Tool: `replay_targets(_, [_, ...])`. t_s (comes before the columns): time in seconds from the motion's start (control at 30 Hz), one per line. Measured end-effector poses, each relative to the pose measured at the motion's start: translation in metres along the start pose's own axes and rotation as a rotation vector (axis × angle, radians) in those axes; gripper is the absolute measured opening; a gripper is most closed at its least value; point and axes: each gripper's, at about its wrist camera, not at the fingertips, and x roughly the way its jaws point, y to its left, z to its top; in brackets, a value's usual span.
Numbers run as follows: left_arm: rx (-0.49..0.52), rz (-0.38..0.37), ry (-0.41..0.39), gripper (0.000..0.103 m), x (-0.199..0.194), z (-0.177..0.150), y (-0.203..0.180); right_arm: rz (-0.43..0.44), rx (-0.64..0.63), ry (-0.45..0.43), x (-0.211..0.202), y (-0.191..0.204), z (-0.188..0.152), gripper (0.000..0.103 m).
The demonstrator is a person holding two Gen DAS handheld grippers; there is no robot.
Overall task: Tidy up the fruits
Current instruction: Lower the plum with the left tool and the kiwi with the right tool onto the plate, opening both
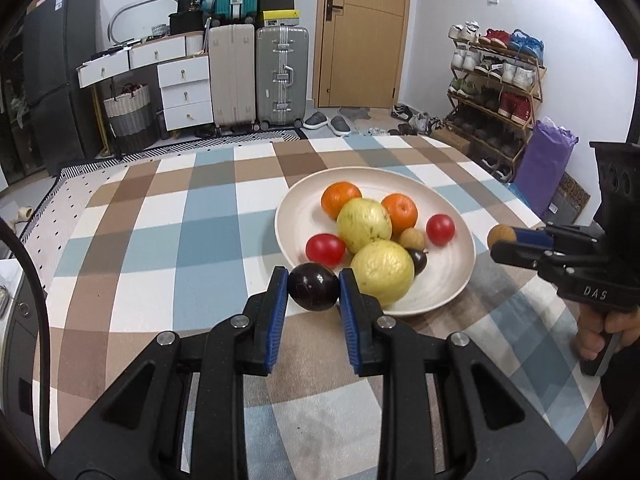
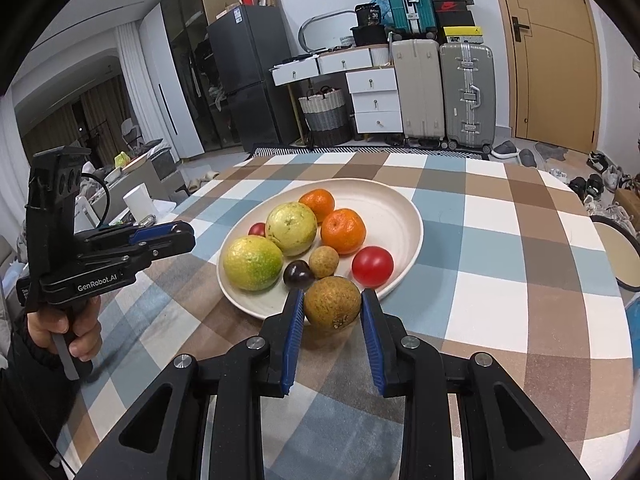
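A cream plate [image 1: 452,280] [image 2: 400,220] on the checked tablecloth holds two oranges [image 1: 340,199] [image 2: 343,231], two yellow-green guavas [image 1: 383,272] [image 2: 252,263], two red tomatoes [image 1: 325,249] [image 2: 372,266], a brown longan [image 1: 411,238] [image 2: 323,262] and a dark plum [image 1: 419,261] [image 2: 298,274]. My left gripper [image 1: 314,286] [image 2: 182,234] is shut on a dark purple plum [image 1: 313,286], held above the plate's near-left rim. My right gripper [image 2: 333,306] [image 1: 500,240] is shut on a brown longan [image 2: 333,307] [image 1: 501,235], held at the plate's near-right edge.
The checked tablecloth [image 1: 208,216] [image 2: 500,240] covers the whole table. A person's hand [image 1: 608,332] [image 2: 68,328] grips each handle. Behind the table stand suitcases [image 1: 256,76], white drawers [image 2: 374,96], a shoe rack [image 1: 496,92] and a wooden door [image 1: 362,32].
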Motion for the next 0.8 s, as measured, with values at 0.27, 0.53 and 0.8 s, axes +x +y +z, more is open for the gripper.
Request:
replay_targets(0.27, [0.013,0.018,0.0,0.023,0.01,0.009,-0.006,0.005,0.037,-0.002,0.009,-0.001,0.006,0.029])
replay_targets(0.53, [0.018,0.027,0.012,0.023,0.02,0.013,-0.009,-0.009,0.075,0.002,0.018,-0.002,0.009,0.029])
replay_targets(0.8, [0.009,0.022,0.017,0.023,0.03,0.017,-0.008,-0.031,0.078,0.007,0.025,0.001,0.012,0.029])
